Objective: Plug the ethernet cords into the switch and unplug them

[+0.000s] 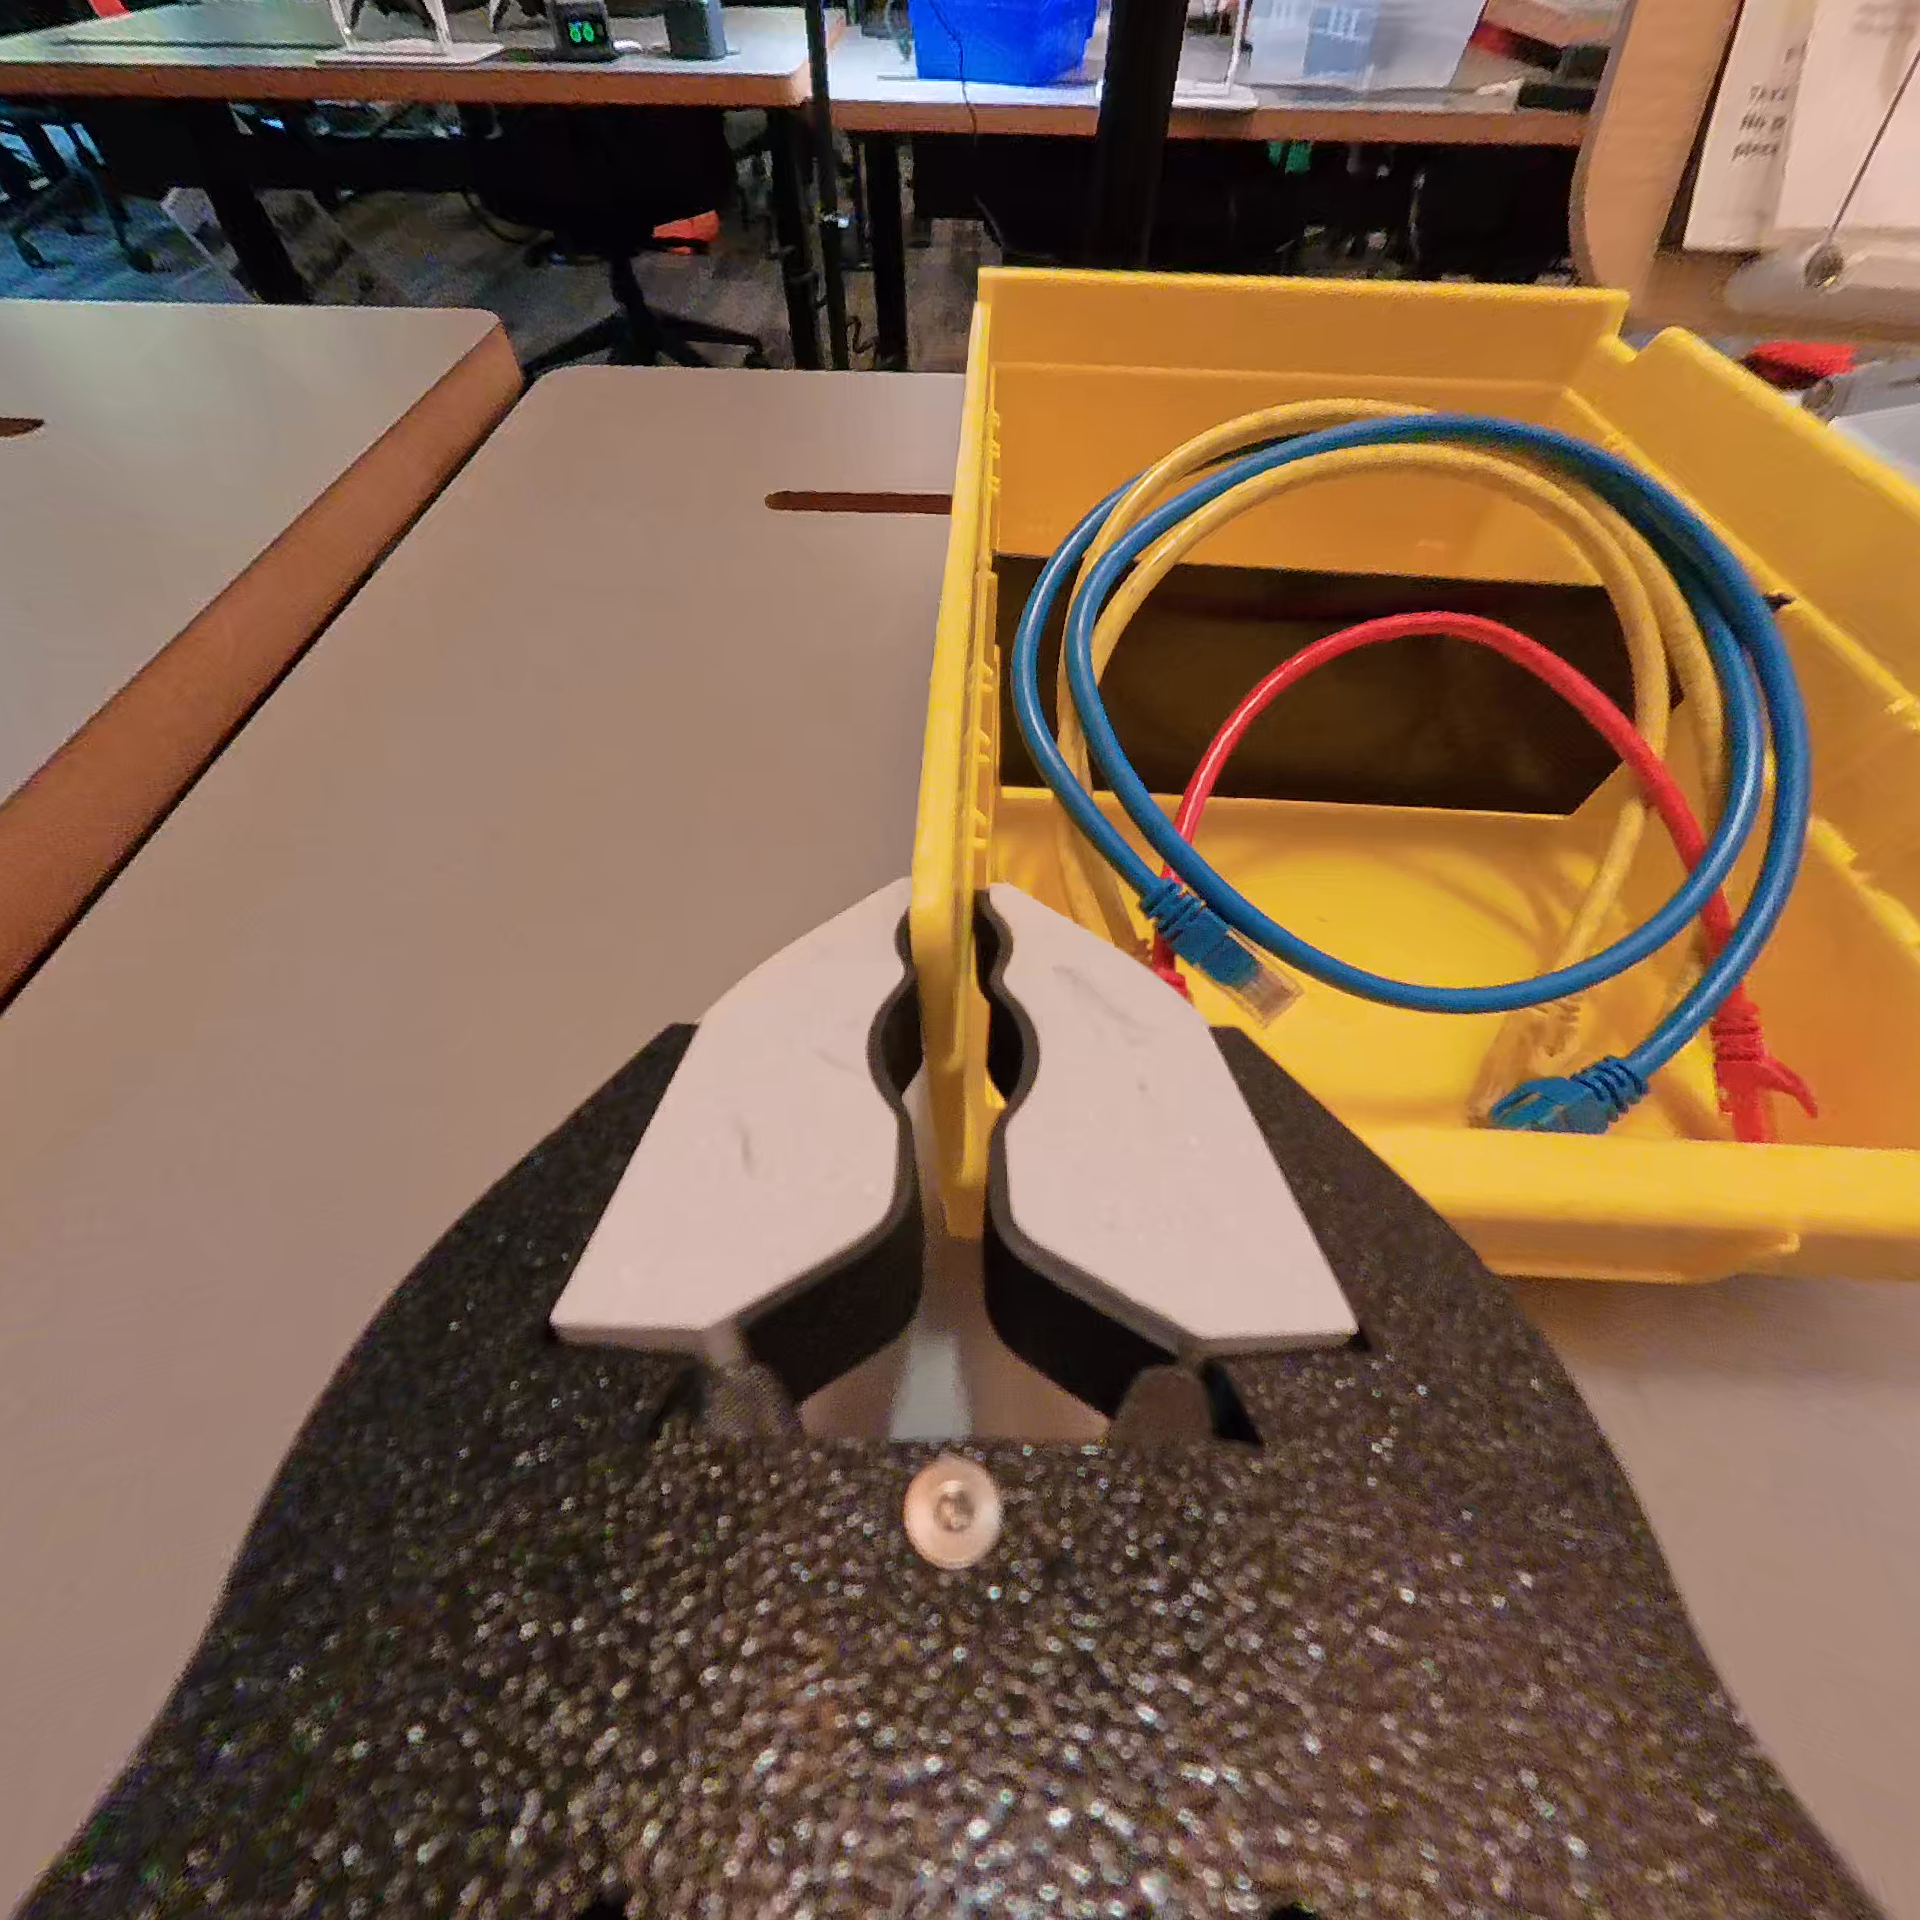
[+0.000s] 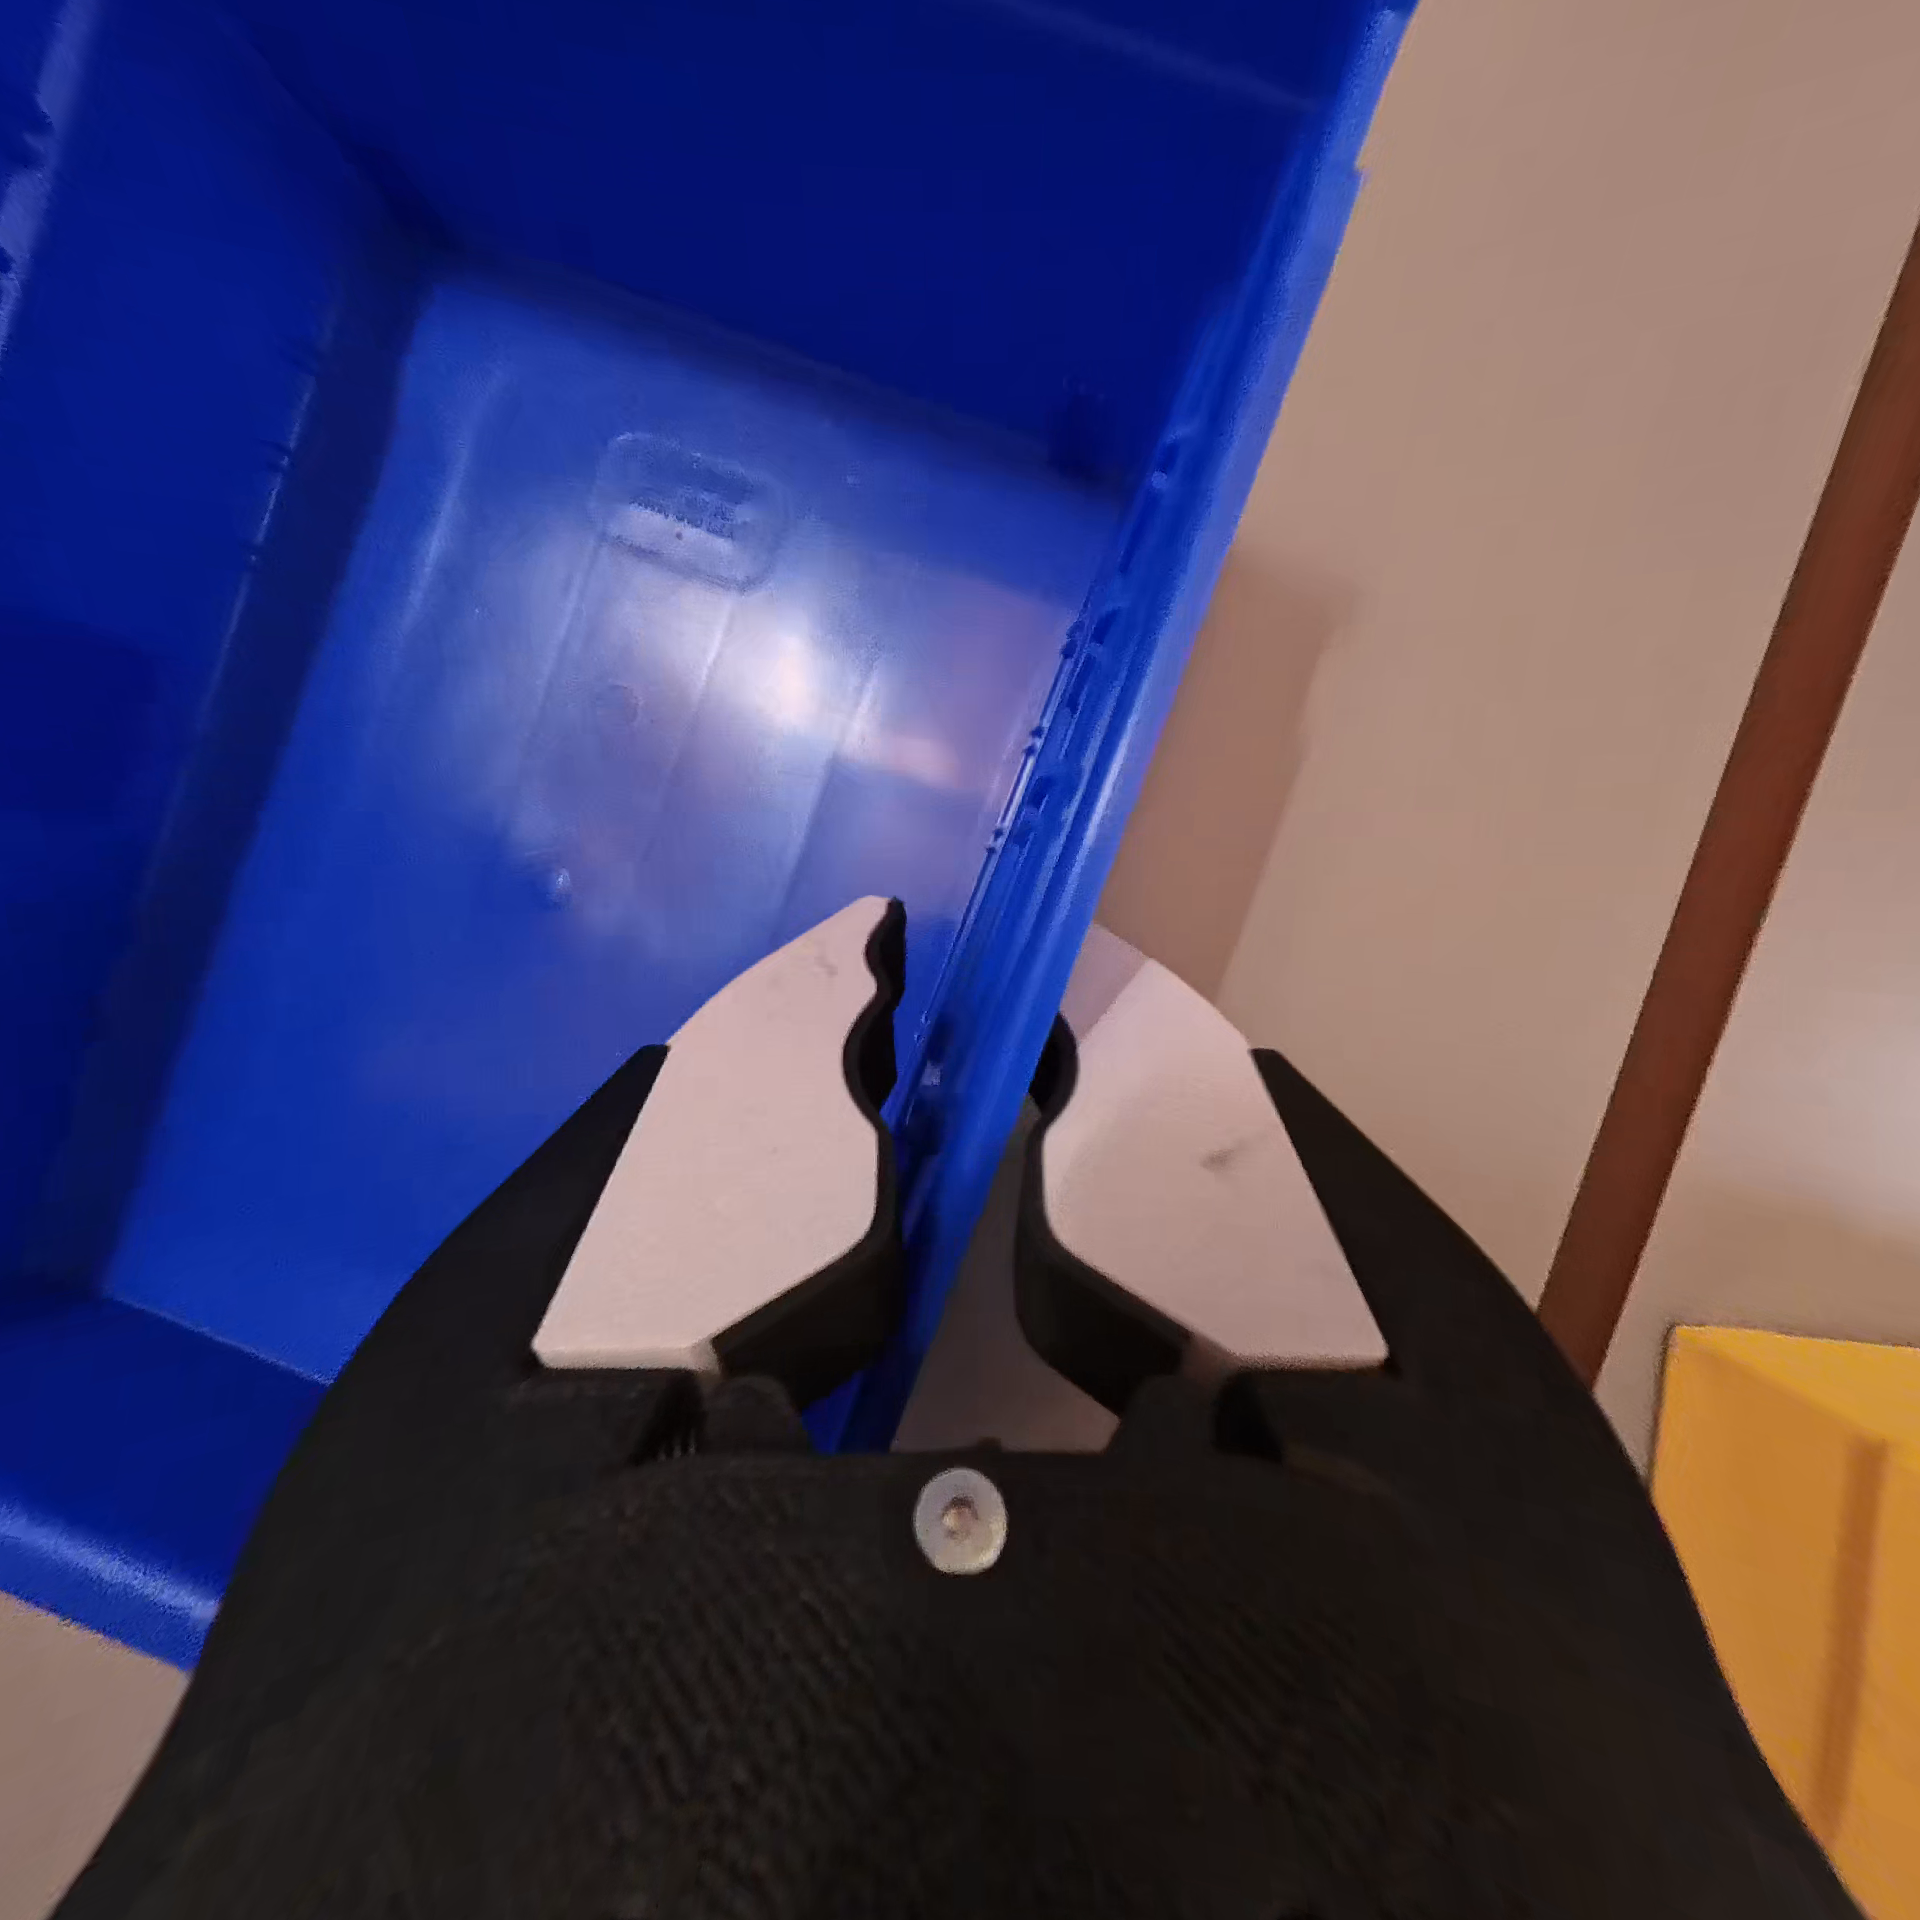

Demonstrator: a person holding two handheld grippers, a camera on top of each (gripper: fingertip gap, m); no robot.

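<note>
In the left wrist view, a yellow bin (image 1: 1558, 1216) sits on a grey table (image 1: 520, 831). It holds a blue ethernet cord (image 1: 1403, 997), a red cord (image 1: 1621, 717), a pale yellow cord (image 1: 1621, 582) and a black box (image 1: 1351, 717), likely the switch. My left gripper (image 1: 945, 914) is shut on the bin's left wall. In the right wrist view, my right gripper (image 2: 987, 935) is shut on the right wall of an empty blue bin (image 2: 644, 727), one finger inside and one outside.
A second table (image 1: 156, 468) stands to the left across a gap. Desks and a chair fill the background. In the right wrist view a yellow bin corner (image 2: 1787, 1558) shows at lower right, and a brown table edge (image 2: 1745, 790) runs along the right.
</note>
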